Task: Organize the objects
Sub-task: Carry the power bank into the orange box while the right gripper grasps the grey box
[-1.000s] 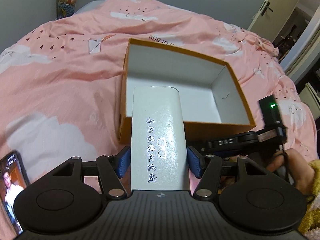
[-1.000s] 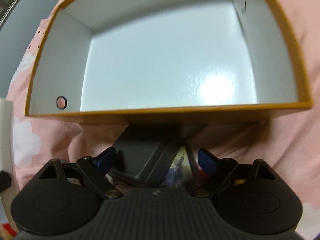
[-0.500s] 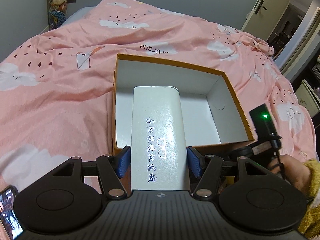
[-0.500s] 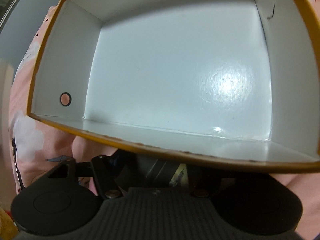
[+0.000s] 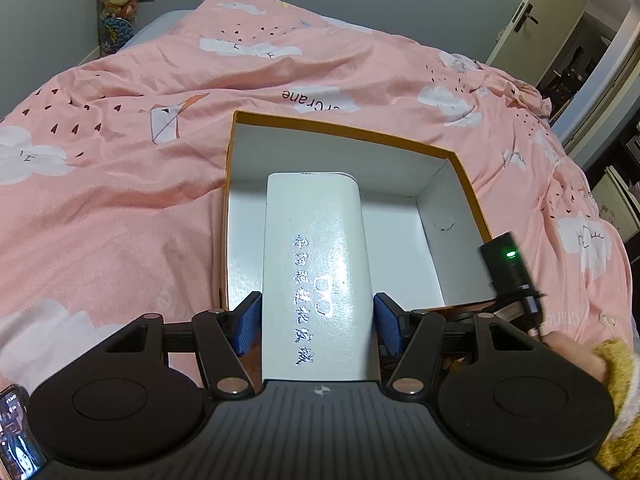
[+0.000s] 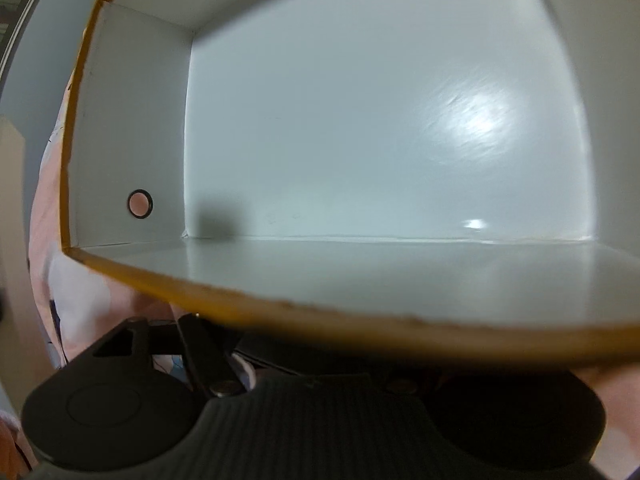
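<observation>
Left wrist view is showing the left gripper (image 5: pixel 318 322) clamping a white glasses case (image 5: pixel 316 276), its blue pads (image 5: pixel 249 327) pressing both long sides near the near end. The case is pointing straight ahead, its long axis running away from the camera and its rounded far end reaching over the open orange box (image 5: pixel 466 184), above the white floor. Bare white floor is lying open to the right of the case, with a narrower strip to its left. The box is sitting on a pink quilt (image 5: pixel 112 200).

Right wrist view is looking into the box (image 6: pixel 280 308) from close by; the near rim is hiding the right gripper's fingertips, so their opening cannot be told. A dark object is lying under that rim.
</observation>
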The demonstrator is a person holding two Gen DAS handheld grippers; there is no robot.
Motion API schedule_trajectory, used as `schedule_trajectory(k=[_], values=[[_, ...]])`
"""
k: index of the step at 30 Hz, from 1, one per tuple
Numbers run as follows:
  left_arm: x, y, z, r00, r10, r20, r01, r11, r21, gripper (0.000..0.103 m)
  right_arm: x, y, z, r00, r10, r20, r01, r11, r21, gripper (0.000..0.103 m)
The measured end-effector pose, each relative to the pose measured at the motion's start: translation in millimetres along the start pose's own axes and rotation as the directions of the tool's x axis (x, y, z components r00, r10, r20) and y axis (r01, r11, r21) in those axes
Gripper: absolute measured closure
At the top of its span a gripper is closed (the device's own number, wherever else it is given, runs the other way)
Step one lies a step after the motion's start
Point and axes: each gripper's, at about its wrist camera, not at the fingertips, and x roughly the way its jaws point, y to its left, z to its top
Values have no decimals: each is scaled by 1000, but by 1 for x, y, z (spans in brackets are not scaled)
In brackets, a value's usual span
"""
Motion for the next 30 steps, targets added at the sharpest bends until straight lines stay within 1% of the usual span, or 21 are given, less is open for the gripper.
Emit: schedule_trajectory(k=[1, 6, 8, 11, 14, 15, 16, 17, 18, 20, 22, 24, 25, 26, 28, 30], values=[[0, 0, 0, 1000, 0, 0, 0, 1000, -2, 34, 5, 0, 1, 1000, 10, -11, -10, 1000, 15, 31], [1, 1, 1, 1000, 1, -5, -1, 1000, -3, 34, 10, 9, -1, 1000, -14, -12, 14, 1000, -18, 31], [2, 1, 2, 1000, 1, -4, -1, 1000, -8, 34, 10, 9, 0, 1000, -11, -15, 11, 1000, -29, 24], [1, 0, 1, 1000, -3, 0, 3, 1000, -9, 34, 15, 15, 1, 999, -30, -19, 29, 998, -49, 19], [-1, 0, 0, 1000, -1, 1, 1, 1000, -13, 34, 18, 21, 1, 999, -49, -16, 48, 996, -69, 21], [-2, 1, 0, 1000, 3, 1, -3, 1000, -13, 34, 17, 20, 2, 999, -47, -11, 46, 997, -64, 23], [-2, 1, 0, 1000, 9, 2, -9, 1000, -14, 34, 13, 20, 2, 998, -56, 2, 56, 997, -58, 41], [-2, 1, 0, 1000, 13, 3, -13, 1000, -14, 34, 8, 19, 2, 998, -68, 13, 68, 996, -56, 50], [-1, 2, -1, 1000, 16, 4, -16, 1000, -15, 34, 2, 16, 2, 998, -53, 21, 54, 997, -46, 54], [1, 3, 0, 1000, 18, 1, -18, 1000, -21, 34, -9, 15, 1, 999, -24, 33, 26, 998, -53, 68], [3, 4, 0, 1000, 17, 0, -17, 999, -27, 34, -16, 14, -2, 999, 24, 43, -21, 998, -53, 71], [4, 4, 0, 1000, 20, -1, -20, 999, -29, 34, -14, 15, -3, 998, 48, 47, -46, 998, -42, 65], [3, 5, -1, 1000, 21, -1, -21, 999, -32, 34, -13, 15, -10, 998, 44, 47, -42, 998, -38, 61], [2, 6, -1, 1000, 23, -1, -23, 999, -34, 34, -8, 13, -9, 999, 30, 44, -29, 999, -30, 58], [1, 7, -2, 1000, 26, 1, -26, 999, -38, 34, -1, 10, -10, 998, 6, 54, -4, 999, -37, 58], [0, 8, -3, 1000, 31, 1, -31, 999, -38, 34, 4, 13, -9, 998, 3, 67, 0, 999, -55, 52]])
